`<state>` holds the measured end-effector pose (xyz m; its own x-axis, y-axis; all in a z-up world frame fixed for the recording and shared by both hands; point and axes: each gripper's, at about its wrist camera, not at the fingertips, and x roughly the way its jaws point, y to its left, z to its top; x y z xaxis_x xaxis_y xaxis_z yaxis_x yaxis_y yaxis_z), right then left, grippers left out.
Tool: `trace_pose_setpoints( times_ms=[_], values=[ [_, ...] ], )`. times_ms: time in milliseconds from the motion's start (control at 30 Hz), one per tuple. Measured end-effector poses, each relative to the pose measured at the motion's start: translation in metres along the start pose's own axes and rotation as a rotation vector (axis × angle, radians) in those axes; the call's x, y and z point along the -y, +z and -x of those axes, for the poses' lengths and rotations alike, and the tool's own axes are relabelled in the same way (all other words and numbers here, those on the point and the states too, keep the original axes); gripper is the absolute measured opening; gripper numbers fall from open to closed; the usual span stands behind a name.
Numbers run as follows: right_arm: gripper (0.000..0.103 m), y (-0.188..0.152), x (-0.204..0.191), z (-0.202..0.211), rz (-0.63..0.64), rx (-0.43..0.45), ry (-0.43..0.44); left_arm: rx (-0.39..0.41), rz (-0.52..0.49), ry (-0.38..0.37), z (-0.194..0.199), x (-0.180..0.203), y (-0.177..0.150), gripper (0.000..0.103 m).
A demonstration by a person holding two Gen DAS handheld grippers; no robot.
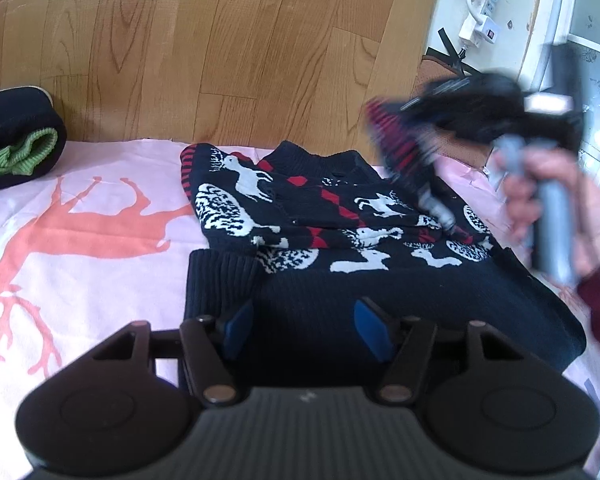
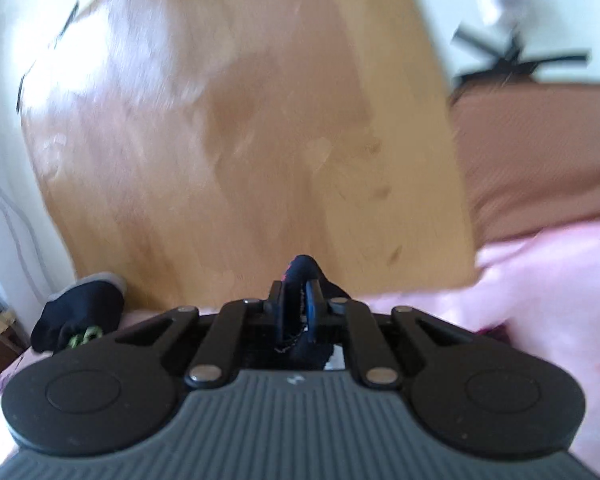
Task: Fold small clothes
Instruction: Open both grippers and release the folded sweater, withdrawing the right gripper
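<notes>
On the pink blanket (image 1: 100, 184), toward its far edge by the wood floor (image 1: 220, 40), lies a dark knit sweater (image 1: 340, 240) with white deer and red diamonds, partly folded, its ribbed hem toward the near side. The left gripper (image 1: 306, 326) hovers over that hem with its blue pads (image 1: 238, 328) apart and nothing between them. To the right, a hand (image 1: 556, 208) in a dark red cuff holds the right gripper (image 2: 298, 304), blurred, with its jaws clamped on the sweater's sleeve (image 1: 404, 148), whose red-striped cuff is lifted off the blanket. In the right wrist view dark knit is pinched between the narrow jaws. At the blanket's far left corner sits a rolled dark garment (image 1: 16, 136) with a green lining
</notes>
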<state>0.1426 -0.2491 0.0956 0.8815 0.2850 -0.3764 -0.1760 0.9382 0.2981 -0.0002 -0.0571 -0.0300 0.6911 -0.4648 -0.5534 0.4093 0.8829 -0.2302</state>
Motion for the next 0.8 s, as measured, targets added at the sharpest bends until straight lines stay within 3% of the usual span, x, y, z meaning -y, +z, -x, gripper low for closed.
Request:
trace_pose_setpoints(
  times_ms=[67, 133, 167, 233, 367, 433, 500, 667, 733, 800],
  values=[
    [0.022, -0.024, -0.005, -0.038, -0.023, -0.140, 0.053, 0.000, 0.002, -0.002, 0.000, 0.000, 0.000, 0.058],
    [0.022, -0.049, -0.005, -0.062, -0.040, -0.235, 0.053, 0.001, 0.004, -0.004, 0.000, -0.001, 0.000, 0.058],
    [0.023, -0.053, -0.004, -0.054, -0.040, -0.180, 0.060, 0.001, 0.006, -0.005, 0.000, -0.001, 0.000, 0.058],
    [0.025, -0.049, 0.001, -0.045, -0.070, -0.198, 0.080, 0.000, 0.005, -0.005, 0.000, -0.001, 0.001, 0.059],
    [0.030, -0.038, 0.013, -0.003, -0.065, -0.109, 0.091, -0.001, 0.004, -0.006, 0.000, -0.001, 0.000, 0.059],
    [0.031, -0.041, 0.024, 0.008, -0.081, -0.112, 0.097, -0.001, 0.004, -0.007, 0.000, -0.001, 0.000, 0.059],
    [0.031, -0.056, 0.035, -0.005, -0.097, -0.192, 0.069, -0.001, 0.004, -0.006, 0.000, -0.001, 0.000, 0.060],
    [0.032, -0.056, 0.036, 0.009, -0.152, -0.119, 0.111, 0.000, 0.008, -0.009, 0.000, -0.002, 0.000, 0.060],
    [0.032, -0.054, 0.029, 0.024, -0.121, -0.075, 0.144, 0.001, 0.008, -0.010, 0.000, -0.001, 0.000, 0.060],
    [0.032, -0.056, 0.022, 0.026, -0.073, -0.089, 0.142, 0.000, 0.007, -0.010, 0.000, -0.001, 0.000, 0.060]
  ],
)
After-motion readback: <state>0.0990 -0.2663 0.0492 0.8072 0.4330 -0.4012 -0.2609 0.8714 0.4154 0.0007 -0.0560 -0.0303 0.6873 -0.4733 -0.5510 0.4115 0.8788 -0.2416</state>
